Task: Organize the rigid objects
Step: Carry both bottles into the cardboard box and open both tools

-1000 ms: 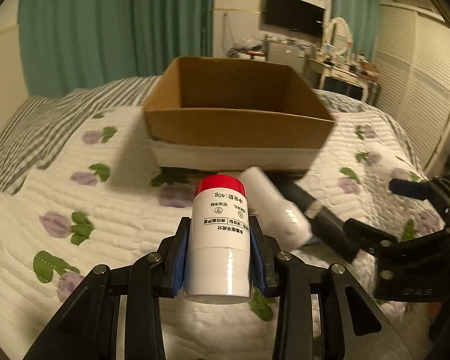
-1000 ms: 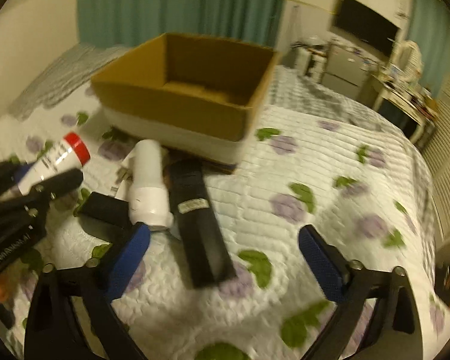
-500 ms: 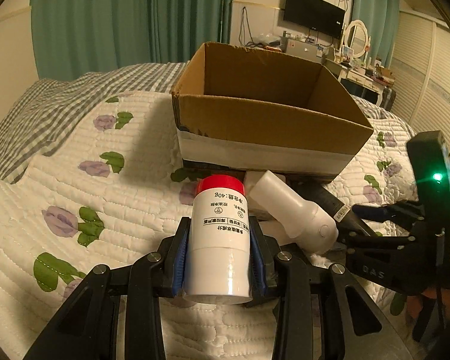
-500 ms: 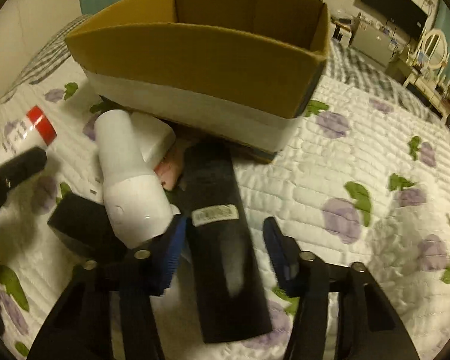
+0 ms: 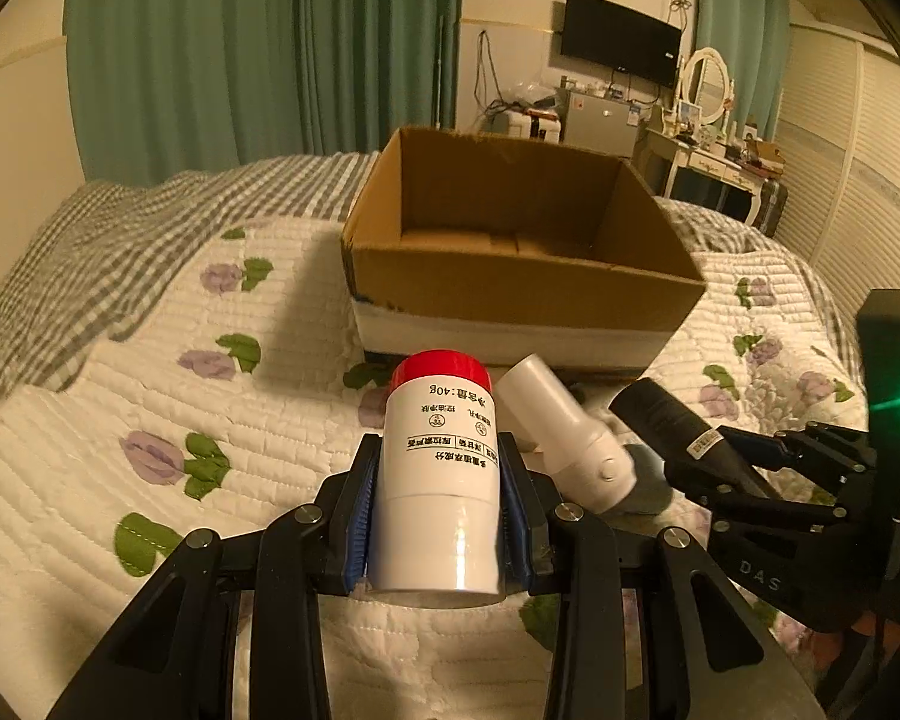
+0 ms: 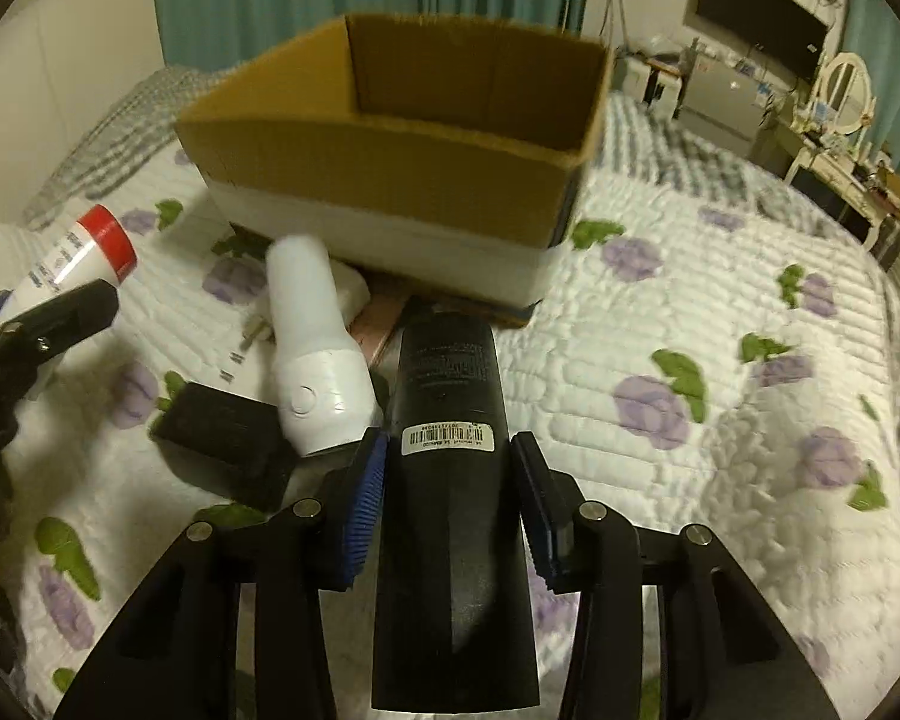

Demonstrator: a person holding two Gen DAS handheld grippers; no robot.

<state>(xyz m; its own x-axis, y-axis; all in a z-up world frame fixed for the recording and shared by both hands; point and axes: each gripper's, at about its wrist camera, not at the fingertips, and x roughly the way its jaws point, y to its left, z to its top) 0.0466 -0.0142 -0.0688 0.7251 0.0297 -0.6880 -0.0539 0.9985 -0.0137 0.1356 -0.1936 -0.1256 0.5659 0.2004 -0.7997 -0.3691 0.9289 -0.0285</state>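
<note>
L gripper (image 5: 438, 516): clenched on white bottle w/ red cap (image 5: 439, 468), pads tight on both sides, bottle upright, cap pointing to 12.
R gripper (image 6: 450, 504): nearly closed round black tube (image 6: 450, 480); left pad touches it, slight gap at right pad; tube runs 6 to 12.
Change vs 0.5 s ago: R pads were wider apart w/ tube lying between; now narrowed onto it. L grip same.
Box: cardboard box (image 6: 390, 162) on bed (image 6: 720, 330), at 12, open top.
Around: white bottle-shaped item (image 6: 312, 348) lies at 10 of tube, touching it; black block (image 6: 222, 444) at 9.
In the way: white item crowds R gripper's left pad.
</note>
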